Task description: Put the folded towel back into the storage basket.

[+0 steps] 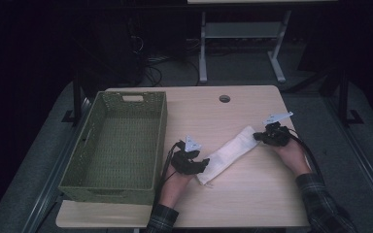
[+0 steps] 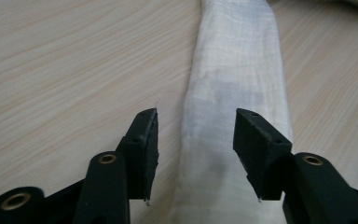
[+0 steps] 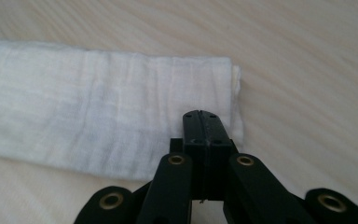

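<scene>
Fingers, left gripper (image 2: 196, 140): spread apart, astride the near end of the folded white cloth (image 2: 235, 93), pads clear of the fabric. Fingers, right gripper (image 3: 200, 126): pressed together, tips over the cloth's far end; whether fabric is pinched between them cannot be told. Cloth: long narrow folded strip, lying flat and slantwise on the desk (image 1: 233, 204), right of centre, running from near the left gripper (image 1: 190, 162) up toward the right gripper (image 1: 271, 136). Green woven basket (image 1: 77, 160): along the desk's left edge, apart from the cloth.
</scene>
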Available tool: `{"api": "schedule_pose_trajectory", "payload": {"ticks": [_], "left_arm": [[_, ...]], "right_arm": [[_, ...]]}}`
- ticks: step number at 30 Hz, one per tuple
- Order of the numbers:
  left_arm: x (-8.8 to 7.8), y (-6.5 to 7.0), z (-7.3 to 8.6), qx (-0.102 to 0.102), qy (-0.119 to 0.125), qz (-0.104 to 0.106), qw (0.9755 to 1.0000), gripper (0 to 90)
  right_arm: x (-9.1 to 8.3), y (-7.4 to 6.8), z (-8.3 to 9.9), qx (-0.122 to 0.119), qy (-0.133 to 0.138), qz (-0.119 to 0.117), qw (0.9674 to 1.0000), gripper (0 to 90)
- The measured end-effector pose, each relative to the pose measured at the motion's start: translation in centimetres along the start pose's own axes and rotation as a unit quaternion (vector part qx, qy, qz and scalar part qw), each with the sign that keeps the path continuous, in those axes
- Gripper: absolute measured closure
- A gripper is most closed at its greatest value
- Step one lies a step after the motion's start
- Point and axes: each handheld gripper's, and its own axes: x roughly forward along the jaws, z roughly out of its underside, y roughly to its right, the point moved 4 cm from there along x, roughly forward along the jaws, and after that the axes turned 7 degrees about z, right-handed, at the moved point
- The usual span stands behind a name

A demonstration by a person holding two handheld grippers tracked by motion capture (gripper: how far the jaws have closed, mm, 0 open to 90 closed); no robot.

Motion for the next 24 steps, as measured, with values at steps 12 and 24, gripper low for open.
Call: {"api": "schedule_pose_trajectory", "payload": {"ticks": [12,24], "left_arm": [[0.7,-1.0,0.1,0.001,-0.016,-0.022,0.9996,82.9],[1.3,0.1,1.0,0.020,-0.074,0.021,0.9968,89.5]], "right_arm": [[-1.4,0.0,-0.8,0.030,0.035,-0.022,0.9987,66.3],[-2.5,0.2,0.0,0.034,0.054,-0.020,0.9978,46.5]]}}
